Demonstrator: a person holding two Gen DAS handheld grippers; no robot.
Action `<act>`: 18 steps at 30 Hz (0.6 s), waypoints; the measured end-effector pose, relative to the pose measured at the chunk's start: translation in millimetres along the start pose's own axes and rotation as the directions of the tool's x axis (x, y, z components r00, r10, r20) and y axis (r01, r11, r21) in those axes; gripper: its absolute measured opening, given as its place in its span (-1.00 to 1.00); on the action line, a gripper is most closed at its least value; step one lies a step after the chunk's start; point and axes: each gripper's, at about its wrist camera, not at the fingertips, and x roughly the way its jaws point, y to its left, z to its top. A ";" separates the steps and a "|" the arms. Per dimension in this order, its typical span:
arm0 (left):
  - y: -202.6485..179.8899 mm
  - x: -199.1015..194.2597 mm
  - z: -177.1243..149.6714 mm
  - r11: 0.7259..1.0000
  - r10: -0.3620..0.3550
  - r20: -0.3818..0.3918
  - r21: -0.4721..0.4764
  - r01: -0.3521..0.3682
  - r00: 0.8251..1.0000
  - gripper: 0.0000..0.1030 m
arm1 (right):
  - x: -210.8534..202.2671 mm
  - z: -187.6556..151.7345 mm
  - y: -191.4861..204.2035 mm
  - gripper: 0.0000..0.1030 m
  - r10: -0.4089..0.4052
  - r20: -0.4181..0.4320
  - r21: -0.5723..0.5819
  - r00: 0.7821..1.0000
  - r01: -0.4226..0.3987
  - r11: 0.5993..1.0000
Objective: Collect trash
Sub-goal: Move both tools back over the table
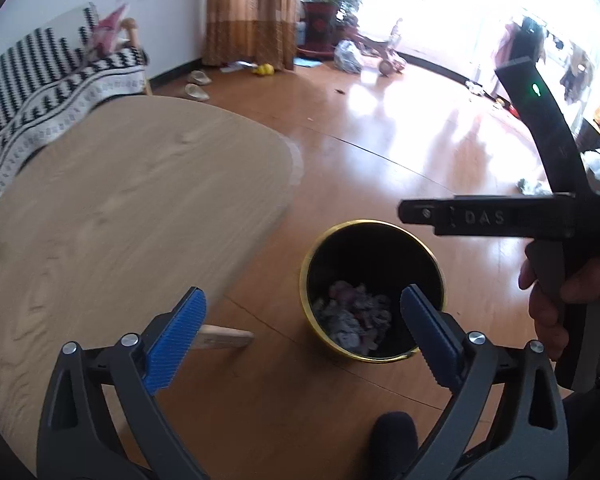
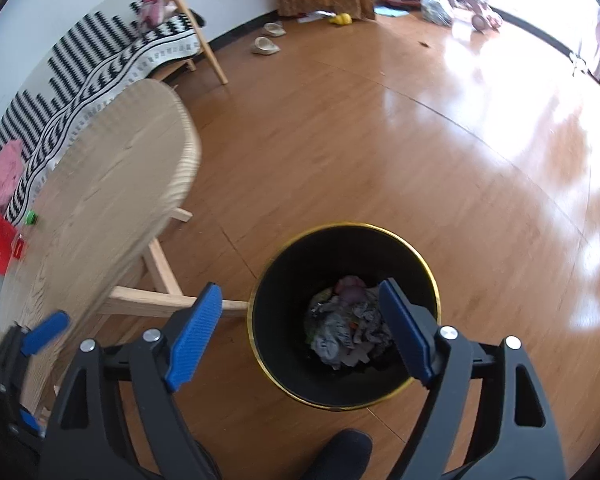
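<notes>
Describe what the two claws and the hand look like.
Each claw, left and right, has black plastic arms with triangular cutouts, silver pivot bolts and ribbed blue pads. Seen from the left wrist, the right tool's black body reads "DAS" and shows a green light. The right hand looks bare; any sleeve is unclear.

- A pale wooden table with a rounded end stands on the shiny wood floor.
- A small green object and a red one lie at its far edge.
- A black-and-white patterned throw covers a wooden-framed seat by the wall.
- Two slippers lie near the brown curtain.
- A potted plant stands by the bright window.
</notes>
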 end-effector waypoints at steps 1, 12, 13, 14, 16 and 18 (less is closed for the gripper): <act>14.7 -9.5 -1.1 0.999 0.023 0.016 -0.023 -0.022 1.000 0.87 | -1.5 0.7 8.9 0.63 0.003 0.008 -0.015 1.000 -0.003 1.000; 221.1 -75.2 -52.6 0.820 0.429 -0.076 -0.384 -0.424 0.900 0.88 | 15.6 8.5 195.6 0.80 0.184 -0.021 -0.281 0.983 -0.182 0.942; 244.2 -81.0 -63.0 0.770 0.487 -0.114 -0.413 -0.487 0.866 0.88 | 22.4 9.5 223.3 0.81 0.207 -0.040 -0.319 0.978 -0.209 0.924; 258.8 -85.5 -70.5 0.741 0.511 -0.130 -0.435 -0.512 0.850 0.88 | 29.1 10.1 247.5 0.81 0.223 -0.056 -0.354 0.973 -0.228 0.907; 286.3 -96.2 -85.2 0.704 0.521 -0.151 -0.480 -0.523 0.840 0.88 | 46.4 13.0 302.9 0.81 0.242 -0.077 -0.434 0.967 -0.251 0.865; 307.2 -103.4 -96.1 0.667 0.535 -0.174 -0.514 -0.540 0.826 0.88 | 62.0 14.4 346.1 0.81 0.244 -0.079 -0.488 0.966 -0.251 0.836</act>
